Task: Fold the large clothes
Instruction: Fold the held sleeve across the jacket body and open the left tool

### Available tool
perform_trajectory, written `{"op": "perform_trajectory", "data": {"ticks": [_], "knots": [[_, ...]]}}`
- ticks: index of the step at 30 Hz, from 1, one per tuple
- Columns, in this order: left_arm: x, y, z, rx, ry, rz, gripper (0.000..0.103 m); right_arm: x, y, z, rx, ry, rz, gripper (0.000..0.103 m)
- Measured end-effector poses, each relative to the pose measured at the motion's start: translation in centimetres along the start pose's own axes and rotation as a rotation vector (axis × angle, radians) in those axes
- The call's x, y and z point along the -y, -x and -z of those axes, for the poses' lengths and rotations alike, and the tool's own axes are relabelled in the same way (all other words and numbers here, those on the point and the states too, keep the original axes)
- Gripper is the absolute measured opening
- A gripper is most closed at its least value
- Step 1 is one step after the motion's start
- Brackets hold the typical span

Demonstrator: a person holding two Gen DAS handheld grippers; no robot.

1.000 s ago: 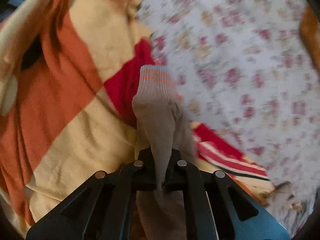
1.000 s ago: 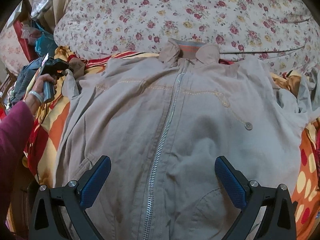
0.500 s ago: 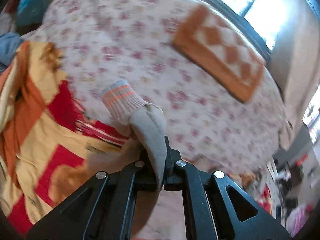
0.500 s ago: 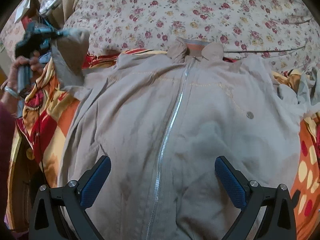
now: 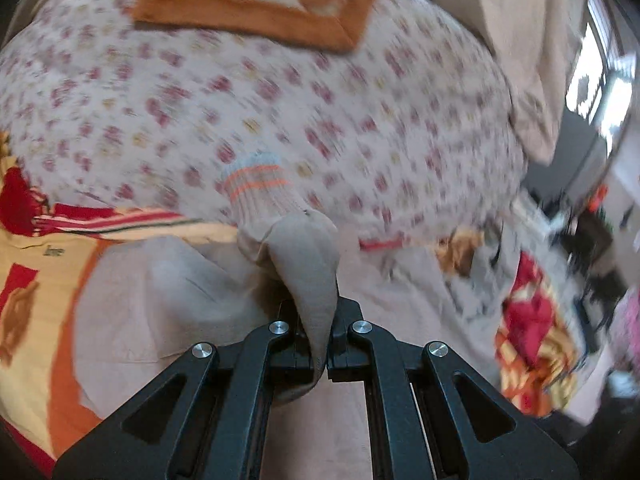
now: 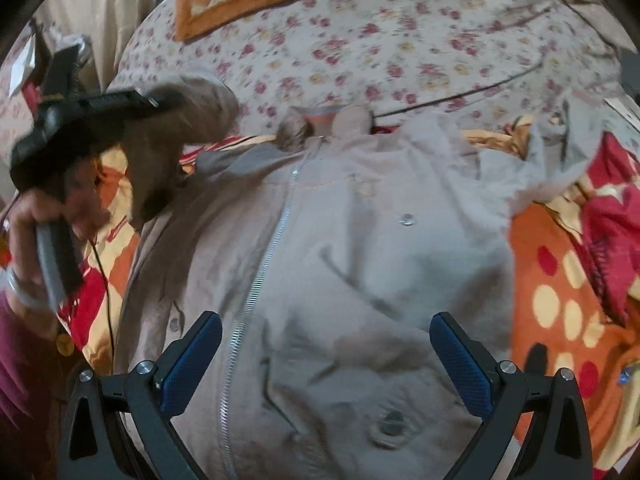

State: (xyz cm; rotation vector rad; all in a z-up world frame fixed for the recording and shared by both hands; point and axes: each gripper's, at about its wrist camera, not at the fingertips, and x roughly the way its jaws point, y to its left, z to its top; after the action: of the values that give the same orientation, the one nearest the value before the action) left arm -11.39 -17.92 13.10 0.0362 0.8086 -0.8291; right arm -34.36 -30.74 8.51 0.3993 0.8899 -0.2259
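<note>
Patterned red-orange blanket (image 6: 560,280) under beige jacket (image 6: 360,260), floral quilt (image 6: 400,40) behind

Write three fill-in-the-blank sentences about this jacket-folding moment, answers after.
1. The left gripper is shut on the beige zip-up jacket's ____.
2. The right gripper hovers with its jaws ____.
3. The jacket's silver zipper is ____.

Missing words: sleeve; open; closed
</note>
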Motion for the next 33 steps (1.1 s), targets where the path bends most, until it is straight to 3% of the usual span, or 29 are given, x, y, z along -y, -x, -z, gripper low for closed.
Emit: {"op": "perform_trajectory", "data": {"ticks": [6, 13, 15, 17, 18, 20, 26, 31, 33], "knots": [[3.7, -4.2, 3.8, -0.072, -0.073, -0.043, 0.002, 1.8, 0.2, 0.3, -0.001, -0.045, 0.007, 0.103], [5.3, -6.5, 5.8, -0.138, -0.077, 0.038, 0.003, 2.4, 0.4, 0.2, 0.002, -0.066, 0.016, 0.103], [5.5, -6.5, 6.1, -0.151, -0.094, 0.050, 0.013, 2.6, 0.5, 0.2, -0.002, -0.068, 0.022, 0.103], [5.5, -6.2, 6.4, -0.168, -0.112, 0.086, 0.046, 2.7, 0.6, 0.1, -0.001, -0.069, 0.030, 0.103], [5.4, -5.8, 6.5, -0.178, -0.114, 0.106, 0.052, 2.8, 0.6, 0.0, -0.001, -0.073, 0.035, 0.103], [5.3, -4.2, 6.6, -0.163, -0.123, 0.122, 0.054, 3.1, 0.4, -0.3, -0.005, -0.086, 0.036, 0.103], [3.0, 1.7, 6.6, -0.079, -0.185, -0.002, 0.054, 3.1, -0.7, -2.6, 0.005, -0.090, -0.010, 0.103], [-2.4, 4.4, 6.7, -0.033, -0.100, -0.195, 0.054, 4.3, -4.1, -5.5, -0.055, -0.185, -0.070, 0.103], [-4.8, 4.9, 7.0, -0.030, -0.042, -0.256, 0.054, 4.8, -6.1, -6.4, -0.107, -0.271, -0.148, 0.103]]}}
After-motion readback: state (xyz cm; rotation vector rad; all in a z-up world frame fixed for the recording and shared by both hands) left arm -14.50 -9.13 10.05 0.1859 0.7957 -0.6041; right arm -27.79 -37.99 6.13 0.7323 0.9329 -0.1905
